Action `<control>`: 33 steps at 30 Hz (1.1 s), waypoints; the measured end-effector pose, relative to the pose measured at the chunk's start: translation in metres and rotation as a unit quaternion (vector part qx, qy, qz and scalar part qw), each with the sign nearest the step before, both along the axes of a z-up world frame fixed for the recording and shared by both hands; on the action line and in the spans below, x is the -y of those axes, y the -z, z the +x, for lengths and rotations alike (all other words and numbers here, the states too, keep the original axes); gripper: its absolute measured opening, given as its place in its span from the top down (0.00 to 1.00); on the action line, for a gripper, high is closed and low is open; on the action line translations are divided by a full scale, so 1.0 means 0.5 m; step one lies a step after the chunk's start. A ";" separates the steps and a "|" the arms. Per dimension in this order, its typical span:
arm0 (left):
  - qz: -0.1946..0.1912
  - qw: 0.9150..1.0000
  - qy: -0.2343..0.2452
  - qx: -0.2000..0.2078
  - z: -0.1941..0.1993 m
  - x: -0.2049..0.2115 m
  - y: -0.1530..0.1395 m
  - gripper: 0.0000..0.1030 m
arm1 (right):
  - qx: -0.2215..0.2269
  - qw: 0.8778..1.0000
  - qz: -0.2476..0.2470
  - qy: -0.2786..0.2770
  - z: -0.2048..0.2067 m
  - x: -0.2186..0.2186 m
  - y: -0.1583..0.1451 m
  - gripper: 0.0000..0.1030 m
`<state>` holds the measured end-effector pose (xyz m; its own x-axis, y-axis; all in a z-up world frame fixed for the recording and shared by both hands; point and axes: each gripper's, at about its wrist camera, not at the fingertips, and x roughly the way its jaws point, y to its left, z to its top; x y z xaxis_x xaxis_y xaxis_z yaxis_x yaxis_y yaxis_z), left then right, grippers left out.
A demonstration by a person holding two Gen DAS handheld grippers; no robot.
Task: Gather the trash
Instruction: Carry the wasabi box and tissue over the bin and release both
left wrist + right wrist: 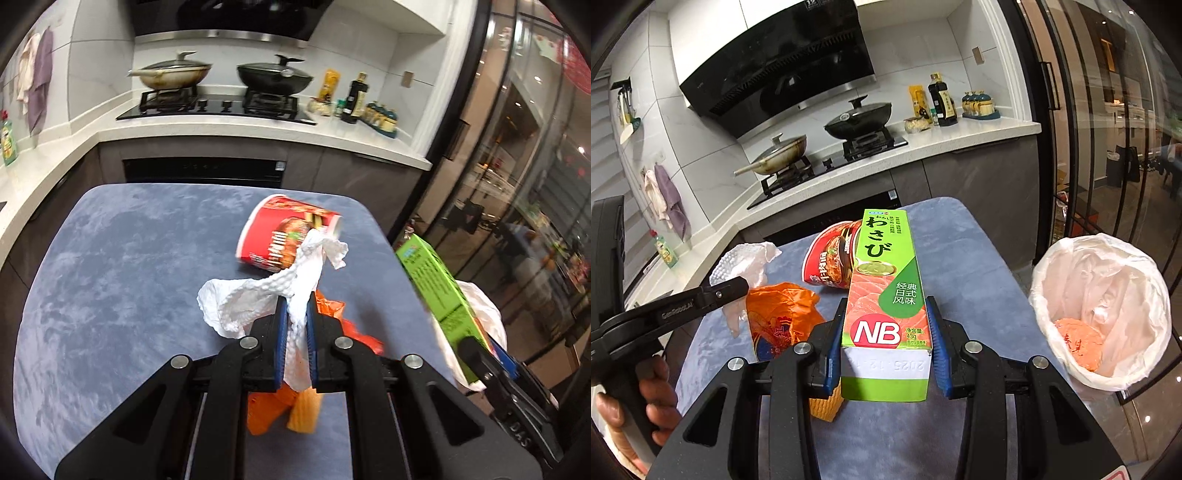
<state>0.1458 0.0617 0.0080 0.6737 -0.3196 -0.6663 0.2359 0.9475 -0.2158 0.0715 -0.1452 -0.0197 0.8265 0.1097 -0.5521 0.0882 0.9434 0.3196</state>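
paper towel [295, 284] pinched in left gripper [296, 306], wasabi box [886, 295] clamped in right gripper [886, 332]

A white, dimple-embossed paper towel [295, 291] is seen against a mottled blue-grey tabletop [122, 266]. At its 1 o'clock, a red instant-noodle cup [284, 232] with a white rim is shown. A lime-green wasabi box [886, 295] is printed with salmon-pink slices; orange wrappers [779, 314] are glimpsed at its 9 o'clock.
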 end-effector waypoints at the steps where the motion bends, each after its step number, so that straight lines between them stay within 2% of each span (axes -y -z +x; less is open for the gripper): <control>1: 0.000 1.000 0.006 0.001 -0.006 0.006 -0.002 0.91 | 0.002 1.000 0.000 0.003 -0.008 0.005 -0.003 0.63; 6: 0.001 0.999 0.037 -0.003 -0.041 0.053 -0.002 0.91 | 0.006 1.000 0.000 0.012 -0.037 0.022 -0.014 0.63; 10: 0.004 0.998 0.056 -0.026 -0.057 0.072 0.030 0.91 | 0.000 1.000 -0.002 0.017 -0.057 0.034 -0.007 0.63; 17: 0.018 0.997 0.054 -0.051 -0.076 0.063 0.074 0.91 | -0.019 1.000 -0.004 0.024 -0.083 0.050 0.020 0.63; 25: -0.001 0.997 0.057 -0.061 -0.085 0.046 0.069 0.91 | -0.018 1.000 -0.003 0.025 -0.093 0.056 0.024 0.63; 33: -0.017 0.996 0.078 -0.047 -0.099 0.066 0.031 0.91 | -0.008 0.999 0.001 0.035 -0.100 0.074 0.014 0.63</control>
